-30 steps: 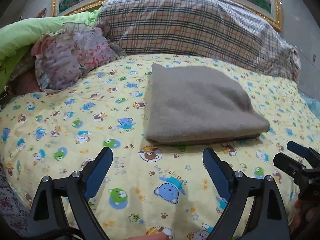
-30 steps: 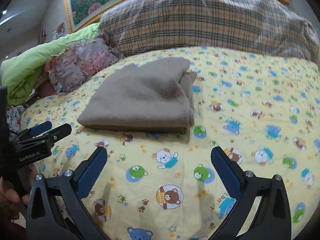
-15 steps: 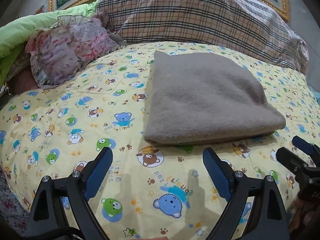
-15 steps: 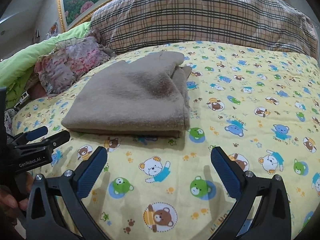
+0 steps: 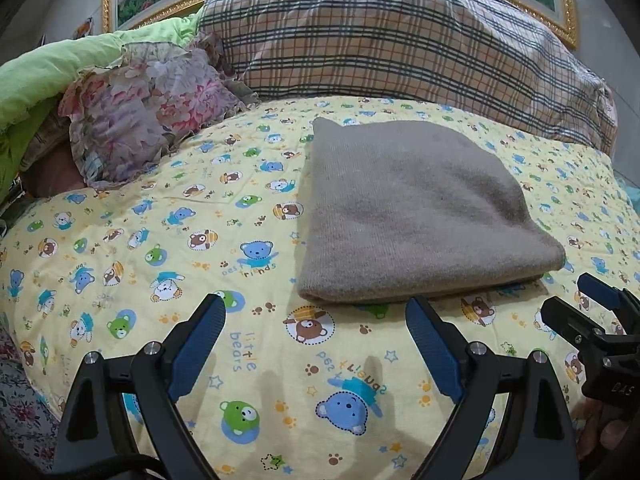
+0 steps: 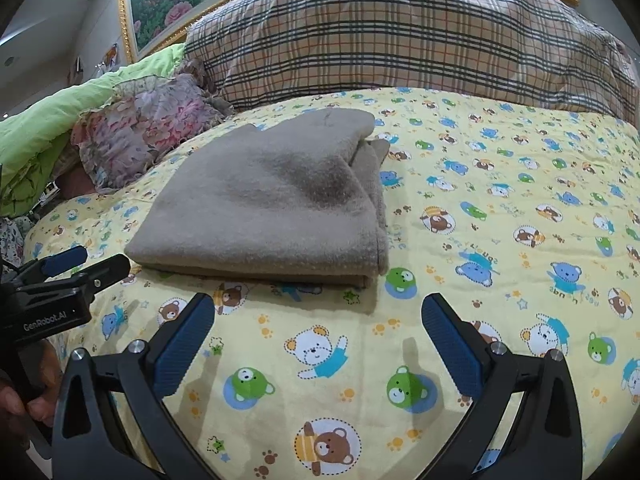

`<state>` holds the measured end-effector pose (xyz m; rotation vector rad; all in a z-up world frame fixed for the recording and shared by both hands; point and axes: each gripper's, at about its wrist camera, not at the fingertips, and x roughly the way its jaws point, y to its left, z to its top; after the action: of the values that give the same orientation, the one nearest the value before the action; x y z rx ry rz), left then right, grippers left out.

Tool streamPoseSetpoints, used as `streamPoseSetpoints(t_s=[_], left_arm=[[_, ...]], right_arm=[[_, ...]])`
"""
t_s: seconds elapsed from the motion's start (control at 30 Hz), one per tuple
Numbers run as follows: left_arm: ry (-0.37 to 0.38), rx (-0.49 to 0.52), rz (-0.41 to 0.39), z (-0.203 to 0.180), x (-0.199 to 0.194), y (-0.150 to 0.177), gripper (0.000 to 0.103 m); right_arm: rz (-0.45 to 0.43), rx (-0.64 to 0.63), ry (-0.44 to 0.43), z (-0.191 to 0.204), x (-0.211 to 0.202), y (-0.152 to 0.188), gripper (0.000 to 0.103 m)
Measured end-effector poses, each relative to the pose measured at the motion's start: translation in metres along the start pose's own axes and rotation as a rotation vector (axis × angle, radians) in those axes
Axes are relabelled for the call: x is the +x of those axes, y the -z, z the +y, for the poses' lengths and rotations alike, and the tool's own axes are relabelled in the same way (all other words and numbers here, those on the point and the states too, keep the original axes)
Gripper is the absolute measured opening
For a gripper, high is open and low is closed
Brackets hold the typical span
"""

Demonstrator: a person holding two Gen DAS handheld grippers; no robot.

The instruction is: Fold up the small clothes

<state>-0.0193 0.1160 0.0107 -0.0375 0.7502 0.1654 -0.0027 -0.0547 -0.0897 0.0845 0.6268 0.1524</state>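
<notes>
A grey-brown knitted garment (image 5: 408, 208) lies folded into a flat stack on the yellow bear-print sheet (image 5: 160, 240). In the right wrist view the same garment (image 6: 272, 200) shows its layered edges at the right side. My left gripper (image 5: 316, 320) hovers open just short of the fold's near edge, nothing between its blue pads. My right gripper (image 6: 318, 316) is open too, a little below the garment's near right corner and holding nothing. Each gripper shows at the edge of the other's view: the right gripper (image 5: 576, 304) and the left gripper (image 6: 86, 266).
A large plaid pillow (image 5: 400, 40) fills the back of the bed. A floral ruffled cushion (image 5: 132, 112) and a green quilt (image 5: 48, 76) lie at the back left. A gold-framed picture (image 6: 160, 4) hangs behind. A hand (image 6: 24, 392) holds the left gripper.
Both grippers have moved forward toward the folded garment, which now looks larger and nearer. The garment itself has not shifted, and both grippers stayed open.
</notes>
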Motion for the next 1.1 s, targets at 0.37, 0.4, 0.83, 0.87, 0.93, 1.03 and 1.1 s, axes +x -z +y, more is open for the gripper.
streamPoseSetpoints(t_s=[0.37, 0.4, 0.83, 0.87, 0.93, 1.03, 1.1], left_arm=[[-0.006, -0.009, -0.006, 0.0058, -0.0018, -0.0026, 0.092], [-0.006, -0.009, -0.006, 0.0064, -0.0016, -0.003, 0.092], [-0.003, -0.007, -0.012, 0.0071, -0.0035, -0.0058, 0.092], [0.0, -0.008, -0.008, 0.0073, -0.0029, -0.0061, 0.092], [0.008, -0.007, 0.002, 0.0072, -0.0016, -0.007, 0.092], [0.009, -0.005, 0.01, 0.0068, -0.0013, -0.008, 0.092], [0.011, -0.002, 0.013, 0.0068, -0.001, -0.0089, 0.092]], right_arm=[[-0.004, -0.032, -0.009, 0.0089, 0.0032, -0.0046, 0.103], [-0.002, -0.032, -0.01, 0.009, 0.0037, -0.0046, 0.103], [0.006, -0.032, -0.018, 0.0084, 0.0066, -0.0048, 0.103], [0.005, -0.031, -0.016, 0.0088, 0.0064, -0.0046, 0.103], [0.008, -0.03, -0.016, 0.0082, 0.007, -0.0047, 0.103], [0.014, -0.022, -0.01, 0.0079, 0.0061, -0.0052, 0.103], [0.014, -0.016, -0.006, 0.007, 0.0046, -0.0059, 0.103]])
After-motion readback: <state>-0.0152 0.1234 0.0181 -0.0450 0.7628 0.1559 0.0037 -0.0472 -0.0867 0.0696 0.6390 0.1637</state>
